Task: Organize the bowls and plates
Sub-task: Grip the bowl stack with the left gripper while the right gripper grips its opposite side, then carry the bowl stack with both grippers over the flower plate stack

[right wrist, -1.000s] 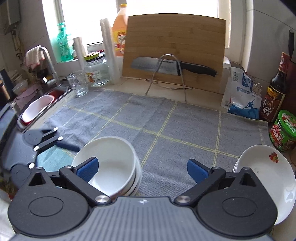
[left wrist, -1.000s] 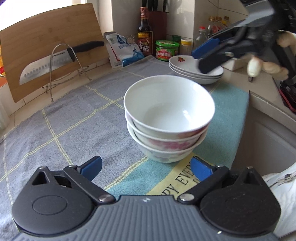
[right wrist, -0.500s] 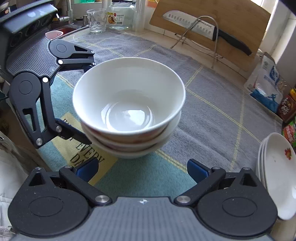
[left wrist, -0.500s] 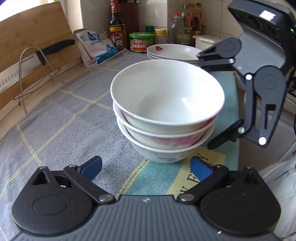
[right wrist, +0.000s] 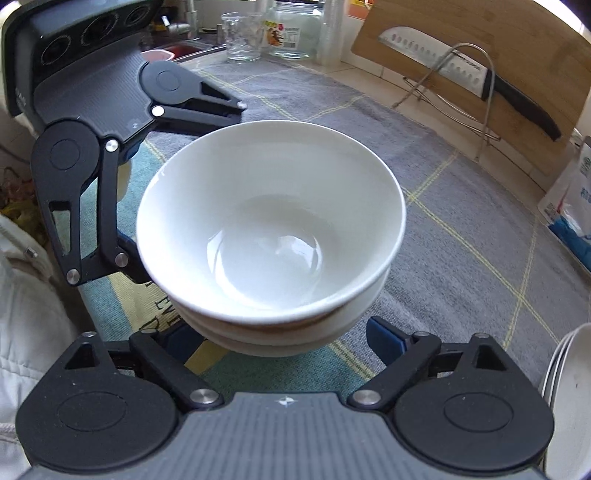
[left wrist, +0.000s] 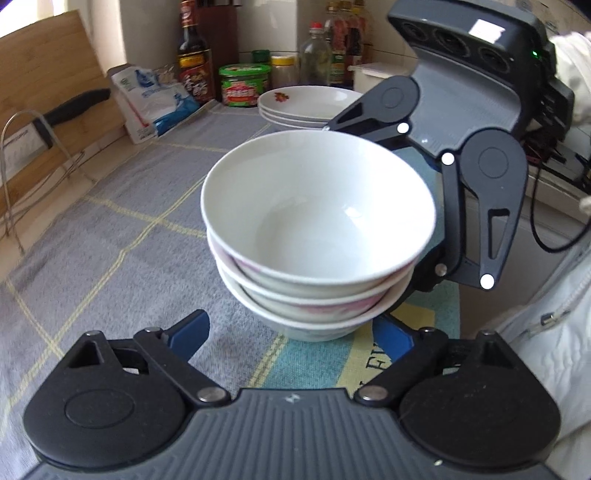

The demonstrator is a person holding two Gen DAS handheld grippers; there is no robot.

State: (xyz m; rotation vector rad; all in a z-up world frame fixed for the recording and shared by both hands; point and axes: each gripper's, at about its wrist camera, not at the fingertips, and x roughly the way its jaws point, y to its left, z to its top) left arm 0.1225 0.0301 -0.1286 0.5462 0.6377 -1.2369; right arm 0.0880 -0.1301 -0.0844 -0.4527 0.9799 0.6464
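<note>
A stack of three white bowls (left wrist: pixel 317 236) with pink floral sides stands on the grey checked cloth (left wrist: pixel 110 229); it also shows in the right wrist view (right wrist: pixel 273 229). My left gripper (left wrist: pixel 291 336) is open, its blue-padded fingers straddling the stack's base. My right gripper (right wrist: pixel 284 339) is open on the opposite side, fingers around the base too. Each gripper appears in the other's view: the right gripper body (left wrist: pixel 469 122) and the left gripper body (right wrist: pixel 110 107). A stack of white plates (left wrist: pixel 310 105) with a red flower mark sits behind.
A bamboo cutting board (right wrist: pixel 517 74) with a knife (right wrist: pixel 480 81) on a wire rack leans at the back. Sauce bottles (left wrist: pixel 192 59), a green-lidded jar (left wrist: pixel 243 83) and a plastic bag (left wrist: pixel 155 103) stand along the wall. A glass (right wrist: pixel 242 37) and jar (right wrist: pixel 293 31) stand by the sink.
Both grippers have closed in on the bowl stack from opposite sides and now straddle its base. The bowls have not moved on the cloth.
</note>
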